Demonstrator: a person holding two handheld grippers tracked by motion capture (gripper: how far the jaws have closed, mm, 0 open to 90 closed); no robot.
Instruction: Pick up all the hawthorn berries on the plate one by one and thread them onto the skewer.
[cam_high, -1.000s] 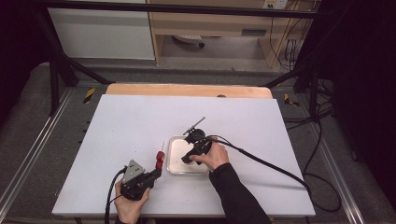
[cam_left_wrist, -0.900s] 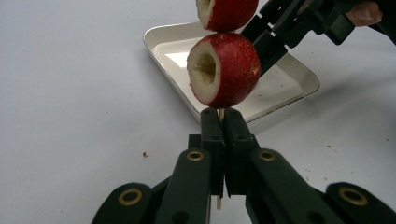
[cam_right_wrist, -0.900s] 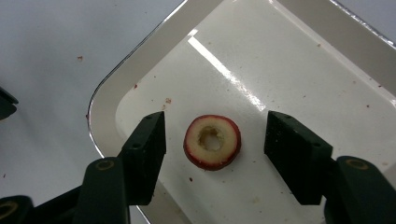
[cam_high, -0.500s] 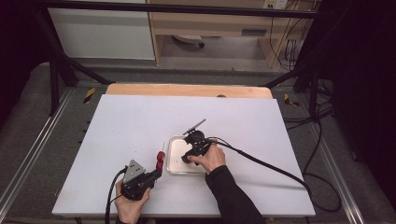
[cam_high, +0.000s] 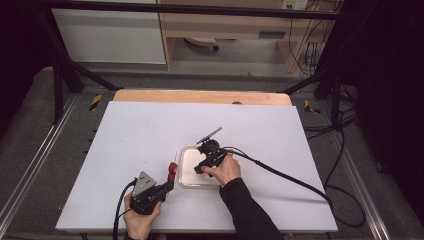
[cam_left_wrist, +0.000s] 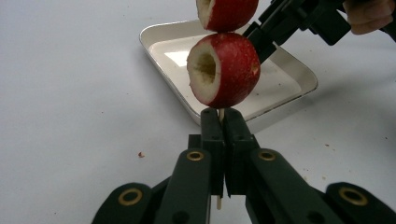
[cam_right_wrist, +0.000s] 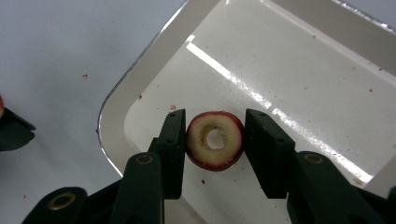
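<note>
Partly hidden in the high view, the red fruit pieces (cam_high: 172, 170) on the skewer show only as a small red blur at the tip of the left hand-held gripper (cam_high: 167, 186), and the stick itself is too thin to make out there. The left gripper view gives more: that hand-held gripper (cam_left_wrist: 223, 122) is clamped shut on a thin wooden skewer (cam_left_wrist: 221, 113), which stands up between its jaws and carries a cored red fruit piece (cam_left_wrist: 224, 69), hollow side turned to the left of that view. A second piece (cam_left_wrist: 227, 11) sits above it, cut off by the top edge. The skewer's lower end pokes out below the jaws.

Behind them lies the white tray (cam_left_wrist: 173, 35) on the pale desk (cam_left_wrist: 70, 93), its right part crossed by the right hand-held gripper (cam_left_wrist: 261, 39), with the fingers of a hand (cam_left_wrist: 371, 16) cut off at the corner.

The right gripper view looks down into the tray (cam_right_wrist: 116, 105), where a red fruit ring (cam_right_wrist: 215, 140) with a hole through its middle lies on the tray floor. The right hand-held gripper (cam_right_wrist: 215, 154) has just been closing; its jaws stand either side of the ring, the left one at its skin, the right one with a narrow gap, so no grip is made. Small red crumbs dot the tray and desk.

In the high view, the right hand (cam_high: 223, 169) covers that spot, so the ring cannot be seen.
</note>
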